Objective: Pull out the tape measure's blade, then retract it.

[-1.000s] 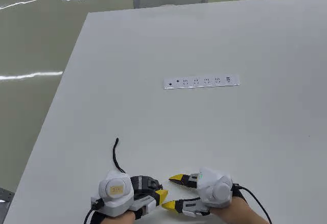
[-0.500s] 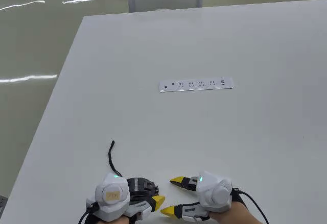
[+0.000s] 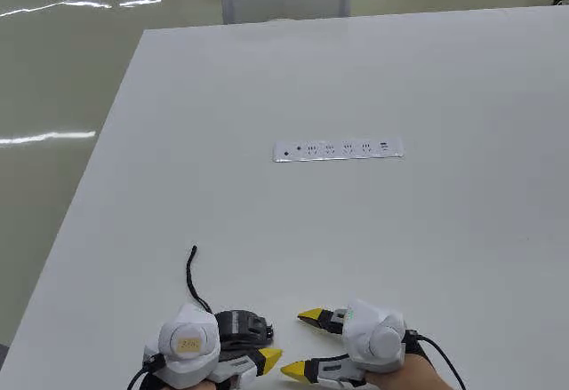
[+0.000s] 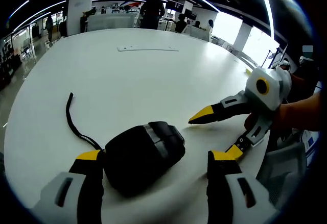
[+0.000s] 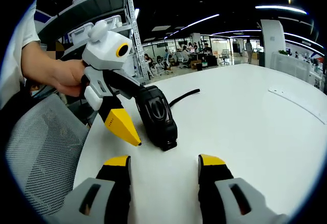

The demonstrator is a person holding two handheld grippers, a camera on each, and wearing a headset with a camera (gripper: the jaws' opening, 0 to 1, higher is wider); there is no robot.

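Black tape measure (image 4: pixel 143 157) within splayed left gripper (image 4: pixel 157 155), right gripper (image 5: pixel 164 159) splayed opposite

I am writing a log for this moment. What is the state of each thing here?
tape measure: lying on the table, blade not pulled out.
left gripper: open, jaws on either side of the tape measure.
right gripper: open, empty.
power strip: flat, nothing plugged in.
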